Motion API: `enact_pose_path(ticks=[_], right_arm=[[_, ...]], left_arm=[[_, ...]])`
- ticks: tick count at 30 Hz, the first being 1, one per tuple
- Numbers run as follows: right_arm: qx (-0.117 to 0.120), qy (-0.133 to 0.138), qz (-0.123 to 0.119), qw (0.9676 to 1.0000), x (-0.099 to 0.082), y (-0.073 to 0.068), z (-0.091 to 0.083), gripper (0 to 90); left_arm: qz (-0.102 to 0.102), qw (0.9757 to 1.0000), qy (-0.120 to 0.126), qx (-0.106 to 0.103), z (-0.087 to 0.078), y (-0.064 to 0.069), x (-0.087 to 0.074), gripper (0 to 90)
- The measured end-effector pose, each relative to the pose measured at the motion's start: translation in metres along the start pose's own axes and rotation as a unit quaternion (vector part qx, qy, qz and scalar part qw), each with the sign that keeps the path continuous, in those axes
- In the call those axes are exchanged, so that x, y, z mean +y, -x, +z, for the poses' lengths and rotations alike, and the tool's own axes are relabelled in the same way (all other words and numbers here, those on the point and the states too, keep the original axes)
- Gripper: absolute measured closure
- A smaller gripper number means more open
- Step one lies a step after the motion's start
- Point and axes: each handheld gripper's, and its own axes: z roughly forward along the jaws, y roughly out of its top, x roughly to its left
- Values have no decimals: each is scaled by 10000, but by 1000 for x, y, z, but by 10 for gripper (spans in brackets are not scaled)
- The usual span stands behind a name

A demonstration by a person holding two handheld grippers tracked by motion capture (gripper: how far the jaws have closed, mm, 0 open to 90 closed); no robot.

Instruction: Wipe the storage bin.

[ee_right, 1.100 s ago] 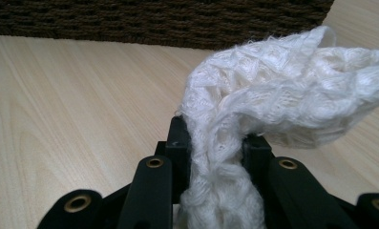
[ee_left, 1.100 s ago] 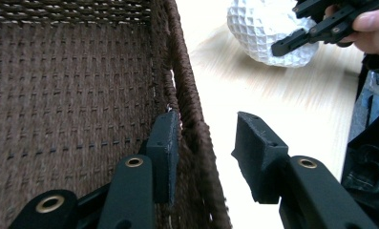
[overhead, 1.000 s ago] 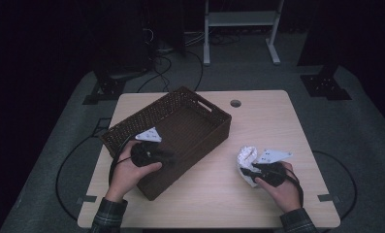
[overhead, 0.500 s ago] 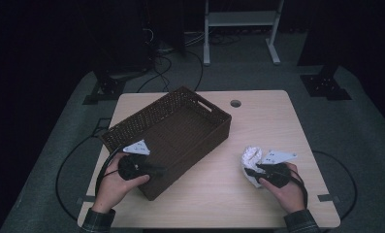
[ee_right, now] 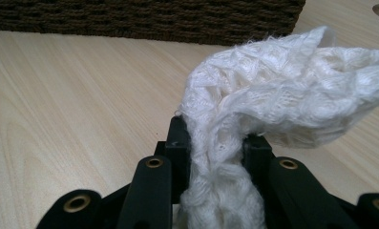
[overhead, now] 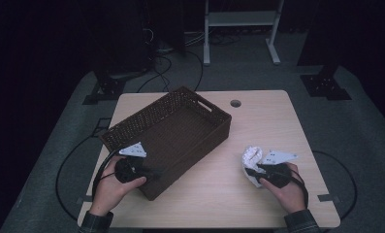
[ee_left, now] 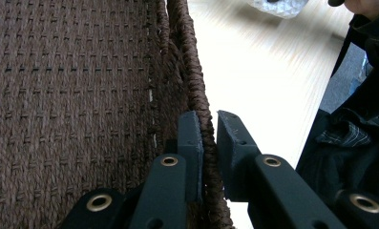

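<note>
On a wooden table (overhead: 219,194), two grippers work at a basket (overhead: 180,124).
Left gripper (ee_left: 209,143), jaws just closing, straddles the rim; right gripper (ee_right: 215,143) clamps a white cloth (ee_right: 282,90).

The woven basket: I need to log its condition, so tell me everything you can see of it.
The woven basket is dark brown, rectangular and open-topped, of braided fibre with a thick plaited rim and a handle slot in its far end wall. It stands upright, askew on the table's left half, nothing visible inside. The left hand-held gripper straddles its near rim, one jaw inside and one outside, having just been closing. The white cloth lies apart from it.
</note>
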Motion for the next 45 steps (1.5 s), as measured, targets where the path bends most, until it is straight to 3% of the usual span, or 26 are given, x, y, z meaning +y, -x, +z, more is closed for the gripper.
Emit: enact_pose_path(ticks=[6,10,22,33,45], right_arm=[[-23,20,22,10000,0,0,-1,706],[-26,39,15,10000,0,0,-1,705],[-115,69,95,9999,-5,5,-9,705],[-130,12,11,9999,-4,3,-7,705],[-123,4,12,9999,-4,3,-5,705]], left_arm=[[54,10000,-25,72,3,2,4,814],[60,10000,-1,12,9,3,9,812],[107,9999,41,-57,49,5,51,794],[114,9997,78,-181,72,-1,77,785],[198,9997,124,-120,94,-1,99,778]])
